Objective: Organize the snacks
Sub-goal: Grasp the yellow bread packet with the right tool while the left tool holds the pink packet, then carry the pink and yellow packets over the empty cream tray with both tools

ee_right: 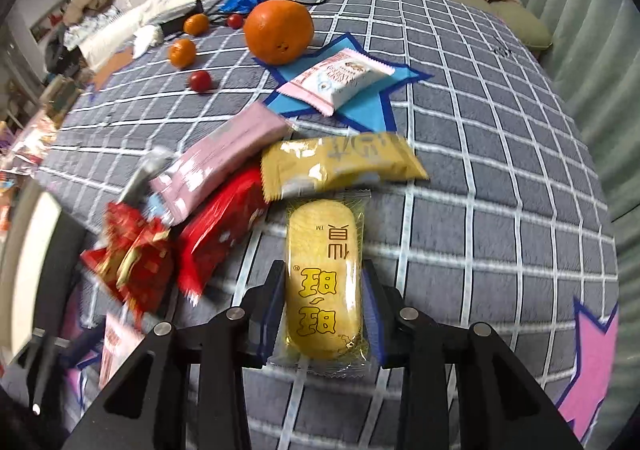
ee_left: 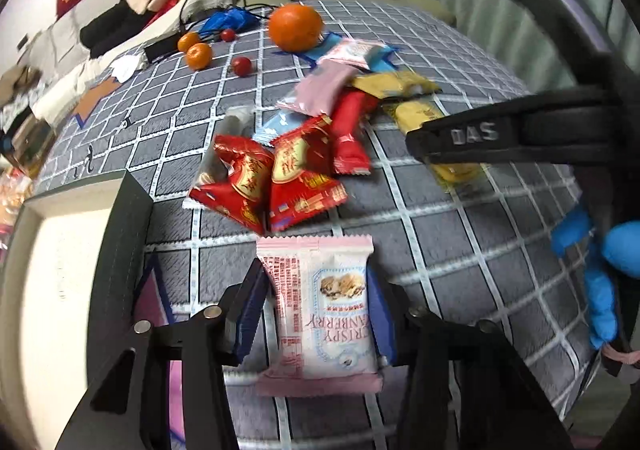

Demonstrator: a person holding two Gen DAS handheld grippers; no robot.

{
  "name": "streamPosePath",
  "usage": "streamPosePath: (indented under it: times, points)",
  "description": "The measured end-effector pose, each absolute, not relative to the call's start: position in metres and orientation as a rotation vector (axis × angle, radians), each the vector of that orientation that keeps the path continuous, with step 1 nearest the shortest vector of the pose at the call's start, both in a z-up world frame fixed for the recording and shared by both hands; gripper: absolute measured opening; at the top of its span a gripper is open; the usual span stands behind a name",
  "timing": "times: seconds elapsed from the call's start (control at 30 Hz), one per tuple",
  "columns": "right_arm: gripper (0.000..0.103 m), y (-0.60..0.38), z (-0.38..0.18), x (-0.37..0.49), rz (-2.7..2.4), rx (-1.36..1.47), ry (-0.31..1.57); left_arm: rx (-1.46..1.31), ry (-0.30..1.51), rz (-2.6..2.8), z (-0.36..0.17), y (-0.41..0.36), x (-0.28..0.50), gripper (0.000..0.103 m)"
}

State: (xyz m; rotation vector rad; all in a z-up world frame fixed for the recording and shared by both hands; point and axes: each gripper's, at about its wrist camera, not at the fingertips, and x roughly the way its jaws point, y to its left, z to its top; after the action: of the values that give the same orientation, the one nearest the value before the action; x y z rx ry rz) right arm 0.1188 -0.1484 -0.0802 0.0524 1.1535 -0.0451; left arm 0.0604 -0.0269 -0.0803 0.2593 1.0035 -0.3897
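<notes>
Between the left gripper [ee_left: 316, 314] fingers, a pink cranberry packet [ee_left: 320, 310] is being clamped; the right gripper [ee_right: 326, 314] is gripping a yellow cake packet [ee_right: 324, 290]. Beyond, the snack pile [ee_left: 296, 153] (mostly unsorted) is awaiting sorting on the checked cloth [ee_right: 500, 177].

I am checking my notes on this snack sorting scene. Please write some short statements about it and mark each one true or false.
1. The left gripper holds a pink cranberry snack packet. True.
2. The right gripper is empty. False: it grips a yellow cake packet.
3. The big orange sits in a bowl. False: it rests on the checked cloth.
4. A second pink packet lies on a blue star. True.
</notes>
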Motion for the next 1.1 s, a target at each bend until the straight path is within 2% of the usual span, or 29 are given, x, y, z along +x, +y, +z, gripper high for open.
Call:
streamPosePath:
  times: [0.13,0.5,1.1]
  points:
    - [0.037,-0.150,-0.067,0.077,0.015,0.077,1.123,0.242,1.008,-0.378,-0.076,-0.016,0.045,0.050]
    - [0.037,-0.147,-0.049,-0.002,0.052,0.132,1.079,0.276,0.883,-0.253,-0.026,0.022,0.006,0.050]
    - [0.038,-0.114,-0.042,-0.021,0.114,0.156,1.052,0.232,0.832,-0.096,0.002,0.084,-0.009,0.049]
